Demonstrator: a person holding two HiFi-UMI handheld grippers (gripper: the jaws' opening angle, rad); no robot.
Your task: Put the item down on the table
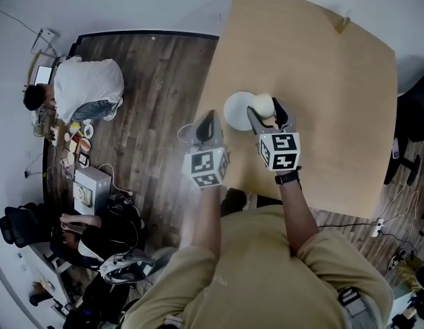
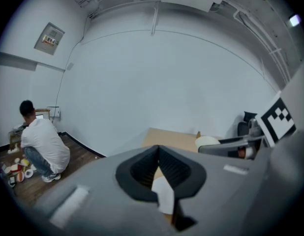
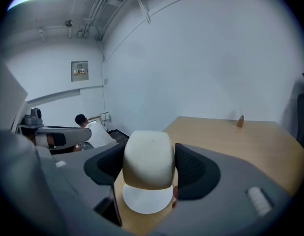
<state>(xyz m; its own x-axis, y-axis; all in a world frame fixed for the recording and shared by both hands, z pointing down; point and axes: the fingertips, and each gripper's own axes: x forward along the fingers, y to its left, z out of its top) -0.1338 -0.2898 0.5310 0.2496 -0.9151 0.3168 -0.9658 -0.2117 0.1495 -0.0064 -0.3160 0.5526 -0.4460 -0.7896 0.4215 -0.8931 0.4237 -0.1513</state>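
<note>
A cream cup (image 1: pixel 264 104) is held off the tan table (image 1: pixel 335 81), and my right gripper (image 1: pixel 267 115) is shut on it. In the right gripper view the cup (image 3: pixel 148 151) fills the gap between the two dark pads (image 3: pixel 194 171), above a white saucer (image 3: pixel 146 200) that lies on the table. The saucer (image 1: pixel 237 110) sits near the table's left edge. My left gripper (image 1: pixel 207 125) hovers at that edge, left of the saucer. In the left gripper view its tips (image 2: pixel 158 149) meet, shut on nothing.
A small wooden piece (image 1: pixel 344 24) stands near the table's far edge. A person in a white shirt (image 1: pixel 85 84) crouches on the dark wood floor at the left among clutter. Black chairs (image 1: pixel 411 115) stand past the table's right edge.
</note>
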